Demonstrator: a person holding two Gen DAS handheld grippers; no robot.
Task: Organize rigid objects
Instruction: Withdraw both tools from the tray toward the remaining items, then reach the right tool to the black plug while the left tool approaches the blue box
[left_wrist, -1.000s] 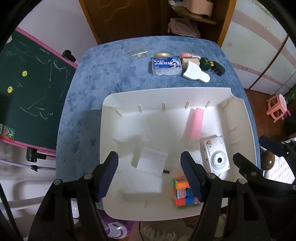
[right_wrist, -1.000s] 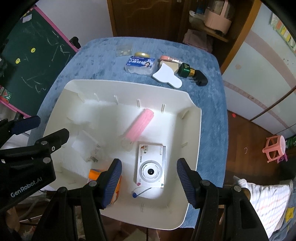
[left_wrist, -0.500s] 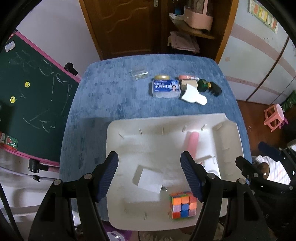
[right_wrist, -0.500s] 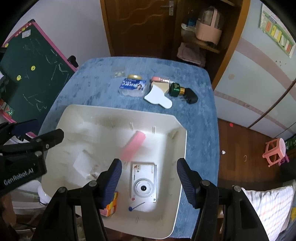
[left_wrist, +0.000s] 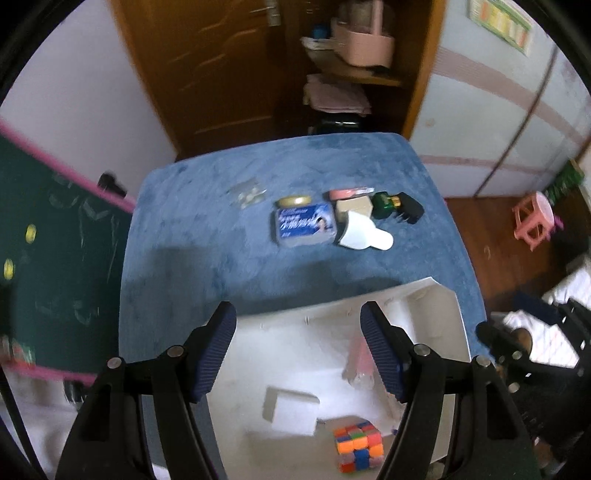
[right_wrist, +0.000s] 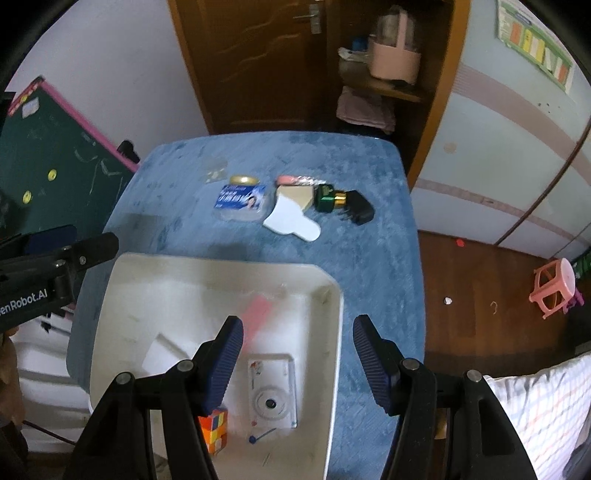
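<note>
Over the white tray (right_wrist: 334, 332), both claws, left (left_wrist: 297, 352) and right (right_wrist: 297, 363), are held spread and empty; the bottles (right_wrist: 341, 201) are parked around 12 o'clock.

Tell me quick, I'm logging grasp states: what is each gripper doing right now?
Left gripper: open, holding nothing, above the white tray.
Right gripper: open, holding nothing, above the tray's side with the white camera.

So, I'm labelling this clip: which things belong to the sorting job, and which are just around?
Job:
white tray
camera
puzzle cube
pink tube
white box
blue-label tub
white scoop
green bottle

Lying about:
chalkboard
pink stool
door
</note>
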